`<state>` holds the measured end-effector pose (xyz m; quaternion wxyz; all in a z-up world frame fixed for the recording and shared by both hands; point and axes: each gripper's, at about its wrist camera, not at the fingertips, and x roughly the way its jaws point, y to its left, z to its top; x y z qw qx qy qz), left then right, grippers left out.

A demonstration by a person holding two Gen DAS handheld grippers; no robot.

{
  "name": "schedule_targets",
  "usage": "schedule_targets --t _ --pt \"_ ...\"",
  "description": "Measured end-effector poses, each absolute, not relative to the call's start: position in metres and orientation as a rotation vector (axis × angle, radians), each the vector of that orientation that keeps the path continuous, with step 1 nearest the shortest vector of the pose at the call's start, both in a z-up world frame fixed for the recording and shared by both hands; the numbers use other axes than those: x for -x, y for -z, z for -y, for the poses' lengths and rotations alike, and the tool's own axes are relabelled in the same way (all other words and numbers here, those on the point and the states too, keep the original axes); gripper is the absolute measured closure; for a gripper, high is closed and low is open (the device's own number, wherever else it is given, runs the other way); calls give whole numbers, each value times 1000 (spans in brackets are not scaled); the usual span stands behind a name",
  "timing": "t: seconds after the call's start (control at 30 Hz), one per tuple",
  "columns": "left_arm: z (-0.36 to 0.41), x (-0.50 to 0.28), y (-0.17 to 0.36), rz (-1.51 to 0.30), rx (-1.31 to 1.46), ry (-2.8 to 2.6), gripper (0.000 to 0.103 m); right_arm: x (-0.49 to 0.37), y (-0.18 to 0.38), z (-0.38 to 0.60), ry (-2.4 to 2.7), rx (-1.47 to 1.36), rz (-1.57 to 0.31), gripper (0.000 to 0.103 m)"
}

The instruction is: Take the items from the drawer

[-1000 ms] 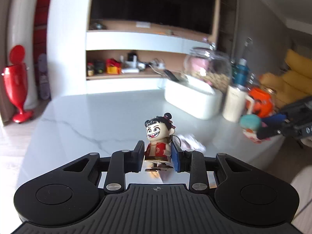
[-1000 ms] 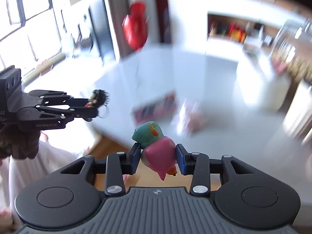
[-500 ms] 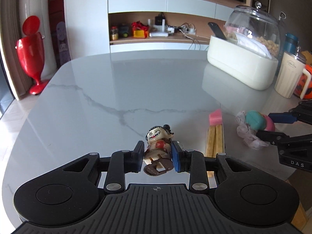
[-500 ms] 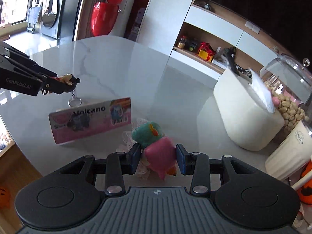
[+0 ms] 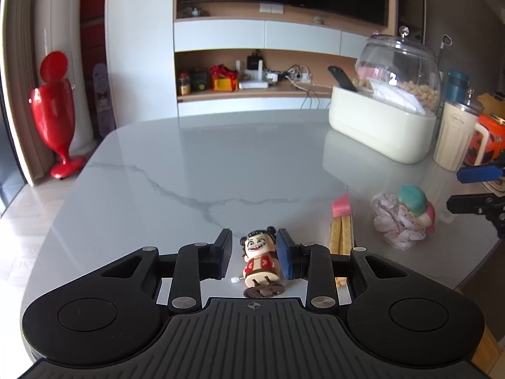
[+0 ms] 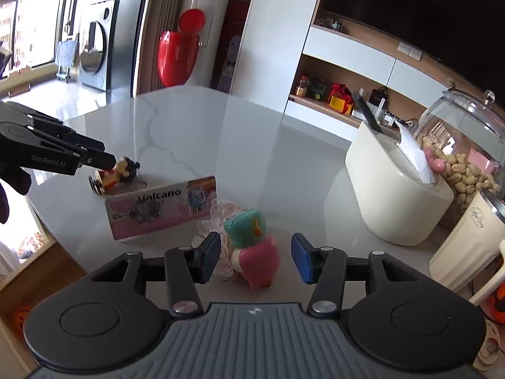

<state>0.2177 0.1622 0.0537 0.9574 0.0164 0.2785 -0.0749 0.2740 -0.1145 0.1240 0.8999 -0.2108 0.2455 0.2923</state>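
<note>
Between the blue pads of the left gripper (image 5: 253,257) stands a small grinning doll (image 5: 261,263) on the near edge of the marble table (image 5: 195,170); the right pad lies against its side, while a slim gap shows at the left pad, so whether it is clenched or let go cannot be told. Half a second ago the doll leaned forward in the jaws; now it stands upright on its brown base. To the right, the right gripper (image 6: 255,257) has its jaws opening, both pads clear of the pink and teal bird toy (image 6: 254,249) that stands on the table between them; earlier they pressed on it. Just left of the bird lies a crumpled lace scrap (image 6: 217,221), and beyond that a pink box (image 6: 162,211) printed "Volcano". Farther right stand a white tub (image 5: 378,129), a glass jar of peanuts (image 5: 401,69) and a cream cup (image 5: 454,139). Far left, on the floor, stands a red goblet-shaped bin (image 5: 53,113); shelves and a dark screen fill the far wall.
</note>
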Motion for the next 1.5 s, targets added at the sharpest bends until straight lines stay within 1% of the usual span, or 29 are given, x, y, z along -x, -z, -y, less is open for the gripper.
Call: schedule_targets --t 0.1,0.17,0.23,0.27,0.3,0.33,0.4,0.47,0.53,0.6,0.7,0.77,0.97,1.1,1.3,1.5 --pt "-160 -196 -69 -529 -45 208 69 -265 -146 138 -629 362 -507 51" --pt "-151 -179 -75 -527 -78 323 69 -257 -157 158 -658 295 -536 43" --pt "-134 -163 -73 -565 -176 505 69 -252 -158 176 -680 240 -590 42" --pt "-120 -152 -67 -598 -260 615 69 -249 -154 185 -688 214 -629 42" --pt "-106 -143 -59 -629 -344 709 66 -248 -148 193 -692 193 -675 42" --pt "-94 -137 -51 -657 -407 779 66 -248 -139 199 -696 180 -724 42" --pt "-70 -132 -27 -758 -490 891 66 -247 -117 206 -694 178 -804 42" --pt "-57 -139 -5 -875 -502 938 66 -246 -95 209 -669 176 -866 42" --pt "-54 -151 17 -986 -510 884 66 -247 -73 210 -660 146 -929 42" --pt "-56 -167 34 -1091 -490 760 69 -246 -56 209 -658 121 -973 42" --pt "-81 -189 62 -1330 -285 537 70 -243 -39 207 -659 139 -1005 42" --pt "-95 -199 77 -1433 -150 455 70 -241 -36 205 -649 173 -1000 42" --pt "-82 -212 104 -1519 -52 342 70 -241 -37 206 -644 167 -998 42" --pt "-86 -224 115 -1534 8 221 70 -241 -36 208 -629 177 -1000 42" --pt "-84 -229 128 -1561 30 124 70 -240 -37 212 -623 175 -998 42" --pt "-71 -230 133 -1590 11 151 69 -239 -38 210 -631 183 -992 42"
